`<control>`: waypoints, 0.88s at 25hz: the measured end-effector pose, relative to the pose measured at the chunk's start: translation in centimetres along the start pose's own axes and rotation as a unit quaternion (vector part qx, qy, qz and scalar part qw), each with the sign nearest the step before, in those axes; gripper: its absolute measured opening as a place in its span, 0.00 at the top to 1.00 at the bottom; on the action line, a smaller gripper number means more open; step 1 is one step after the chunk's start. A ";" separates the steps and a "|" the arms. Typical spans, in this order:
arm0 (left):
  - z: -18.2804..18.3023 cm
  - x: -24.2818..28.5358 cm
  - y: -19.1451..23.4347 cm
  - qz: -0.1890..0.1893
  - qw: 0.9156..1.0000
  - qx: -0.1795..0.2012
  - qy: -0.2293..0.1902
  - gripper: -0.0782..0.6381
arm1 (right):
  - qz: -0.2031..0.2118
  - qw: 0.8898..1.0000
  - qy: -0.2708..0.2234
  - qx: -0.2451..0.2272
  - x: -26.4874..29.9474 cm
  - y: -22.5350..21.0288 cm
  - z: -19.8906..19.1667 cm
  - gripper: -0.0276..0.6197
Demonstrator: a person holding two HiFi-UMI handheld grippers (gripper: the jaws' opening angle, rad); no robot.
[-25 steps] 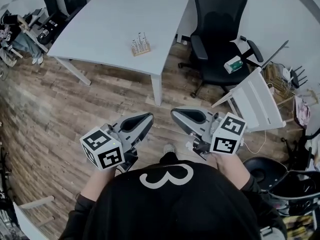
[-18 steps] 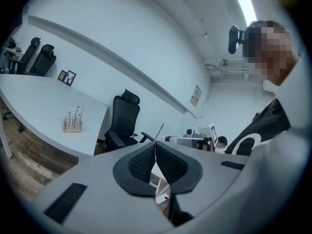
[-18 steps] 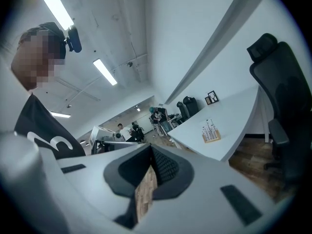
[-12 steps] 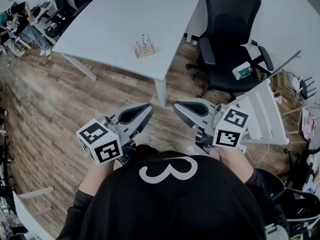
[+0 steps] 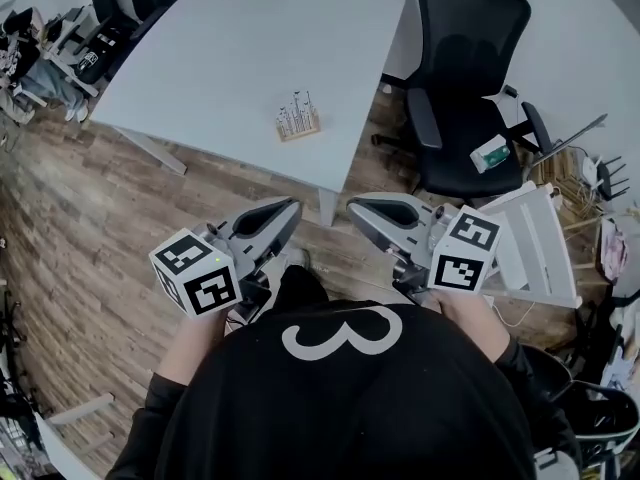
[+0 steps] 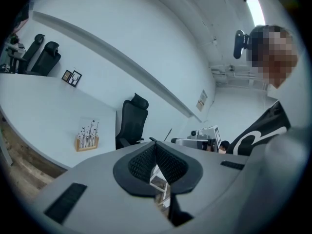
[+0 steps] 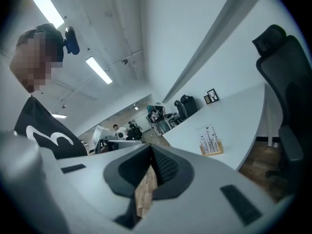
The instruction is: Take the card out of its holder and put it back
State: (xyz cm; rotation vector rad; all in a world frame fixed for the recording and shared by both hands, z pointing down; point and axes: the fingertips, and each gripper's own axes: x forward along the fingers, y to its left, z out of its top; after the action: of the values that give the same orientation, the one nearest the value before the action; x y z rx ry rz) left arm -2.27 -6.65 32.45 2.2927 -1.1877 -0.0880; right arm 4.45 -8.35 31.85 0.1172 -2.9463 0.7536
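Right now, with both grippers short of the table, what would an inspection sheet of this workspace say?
Surface: white table, standing on a wood floor.
Job's things: wooden card holder with cards upright in it, near the table's front edge, untouched.
Clutter: green and white box by the black office chair; white folded frame beside it.
Grippers: left gripper and right gripper both shut, empty, short of the table.
Cables: thin white cable on the floor by the frame.
Surroundings: more chairs and belongings at far left.
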 end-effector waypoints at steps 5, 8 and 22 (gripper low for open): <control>3.1 1.7 4.6 -0.023 1.000 0.008 0.018 0.87 | -0.030 0.999 -0.007 0.011 3.1 -3.9 2.2 0.94; 4.4 2.6 7.2 -0.043 0.999 0.008 0.021 0.87 | -0.040 0.999 -0.011 0.017 5.2 -6.0 3.0 0.94; 7.0 5.4 17.3 -0.097 0.993 -0.028 0.059 0.87 | -0.101 0.993 -0.011 0.062 11.1 -13.2 3.7 0.94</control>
State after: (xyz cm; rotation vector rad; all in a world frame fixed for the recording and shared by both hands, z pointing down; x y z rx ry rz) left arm -13.78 -21.83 36.21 2.3241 -0.8919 -0.0549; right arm -5.56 -22.27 36.14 0.4287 -2.8475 0.9079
